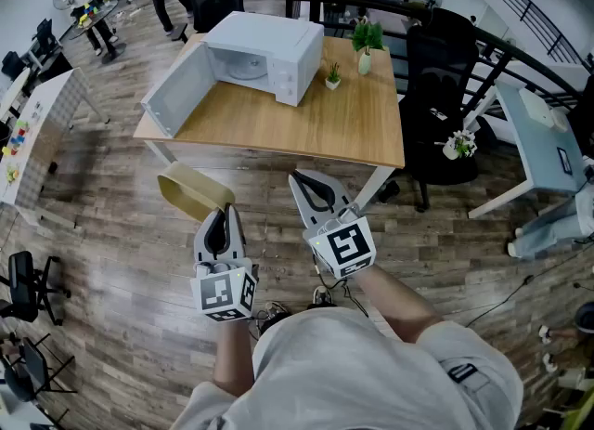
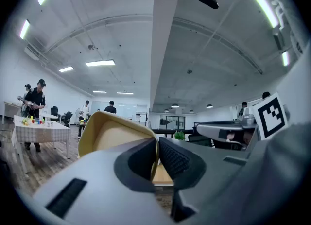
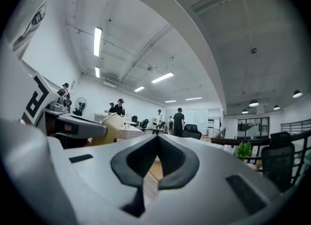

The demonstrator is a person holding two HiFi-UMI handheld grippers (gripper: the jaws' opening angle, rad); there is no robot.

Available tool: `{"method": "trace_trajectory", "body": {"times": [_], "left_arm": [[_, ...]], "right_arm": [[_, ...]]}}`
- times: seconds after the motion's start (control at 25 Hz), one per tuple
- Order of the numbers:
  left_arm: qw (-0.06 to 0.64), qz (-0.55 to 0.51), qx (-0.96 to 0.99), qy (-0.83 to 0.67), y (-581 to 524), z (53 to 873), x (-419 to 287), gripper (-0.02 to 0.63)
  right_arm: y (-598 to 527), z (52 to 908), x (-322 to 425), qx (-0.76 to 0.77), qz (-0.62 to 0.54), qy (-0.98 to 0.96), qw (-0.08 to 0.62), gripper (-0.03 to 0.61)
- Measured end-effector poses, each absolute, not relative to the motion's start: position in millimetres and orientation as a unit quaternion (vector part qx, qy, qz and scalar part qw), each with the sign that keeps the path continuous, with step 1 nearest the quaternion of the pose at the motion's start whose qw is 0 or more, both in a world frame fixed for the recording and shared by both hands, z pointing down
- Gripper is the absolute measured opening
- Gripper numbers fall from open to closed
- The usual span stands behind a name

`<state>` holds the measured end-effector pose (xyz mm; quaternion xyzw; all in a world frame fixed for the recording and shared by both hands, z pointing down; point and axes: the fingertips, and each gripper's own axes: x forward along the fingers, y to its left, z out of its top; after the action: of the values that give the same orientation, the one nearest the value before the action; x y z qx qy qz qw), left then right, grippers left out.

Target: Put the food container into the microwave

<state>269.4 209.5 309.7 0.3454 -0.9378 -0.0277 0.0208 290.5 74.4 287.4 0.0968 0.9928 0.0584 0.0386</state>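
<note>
A tan, shallow food container (image 1: 193,190) hangs in the air in front of the table, held by its near rim in my left gripper (image 1: 223,212). In the left gripper view the container (image 2: 112,131) fills the space above the jaws, its wall pinched between the pads. My right gripper (image 1: 304,183) is beside it to the right, shut and empty; its tips (image 3: 157,137) meet with nothing between them. The white microwave (image 1: 263,53) stands at the back of the wooden table (image 1: 306,122) with its door (image 1: 176,88) swung wide open to the left.
Two small potted plants (image 1: 332,74) (image 1: 366,45) stand right of the microwave. A black office chair (image 1: 442,103) and a grey desk (image 1: 538,140) are to the right. People stand at far tables (image 1: 88,10) at the back left.
</note>
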Motion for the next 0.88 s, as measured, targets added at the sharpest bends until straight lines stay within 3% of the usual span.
{"method": "trace_trajectory", "body": {"times": [0.88], "left_arm": [[0.056,-0.018,0.390,-0.919,267,348,260,0.032]], "right_arm": [[150,321,262,0.105,0.051,0.993,0.010,0.005]]}}
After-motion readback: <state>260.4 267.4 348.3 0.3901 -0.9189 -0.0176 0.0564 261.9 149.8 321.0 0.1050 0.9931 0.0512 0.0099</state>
